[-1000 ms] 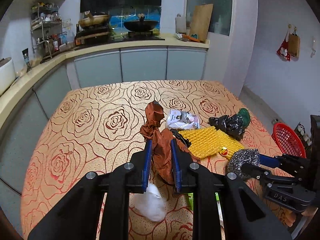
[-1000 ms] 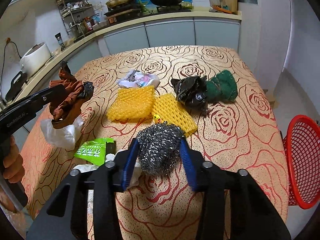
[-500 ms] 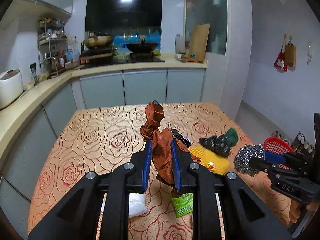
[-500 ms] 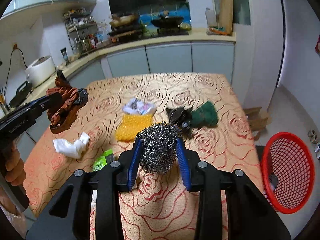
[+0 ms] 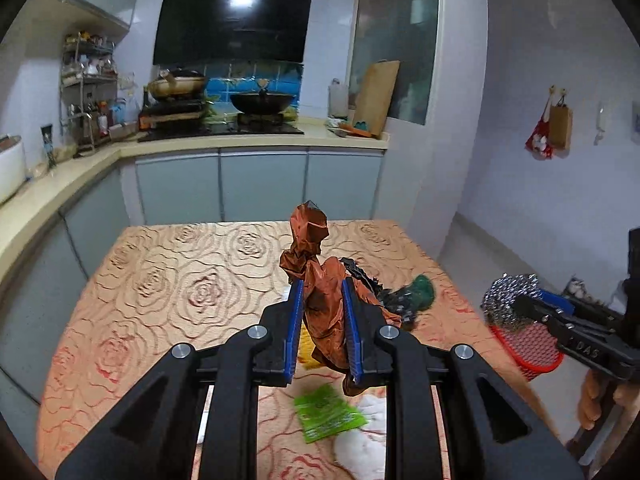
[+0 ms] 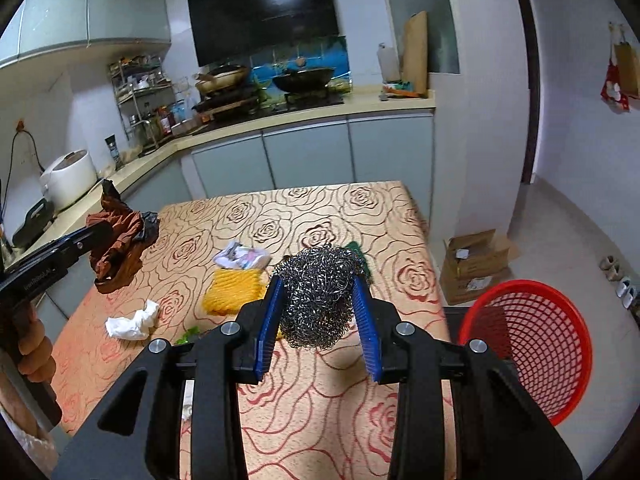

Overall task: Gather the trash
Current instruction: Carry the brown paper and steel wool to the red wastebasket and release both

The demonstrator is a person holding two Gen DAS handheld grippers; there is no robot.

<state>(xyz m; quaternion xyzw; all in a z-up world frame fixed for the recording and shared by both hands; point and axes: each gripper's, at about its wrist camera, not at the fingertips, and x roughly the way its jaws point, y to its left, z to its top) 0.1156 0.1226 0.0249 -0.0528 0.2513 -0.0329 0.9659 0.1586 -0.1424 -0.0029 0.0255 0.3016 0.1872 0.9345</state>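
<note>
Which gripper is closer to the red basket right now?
Right. The right gripper, holding the steel scrubber, is beside the red basket; the left gripper is farther off, over the table.

Air clear above table; red basket mouth unobstructed beside table edge.

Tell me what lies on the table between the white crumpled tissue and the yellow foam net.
Only bare tablecloth lies between white tissue and yellow net, in the right wrist view.

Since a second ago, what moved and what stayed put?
Both grippers went up off the table, the right gripper carrying the steel scrubber toward the red basket, the left gripper lifting the brown bag. Both grips and the other trash stayed.
</note>
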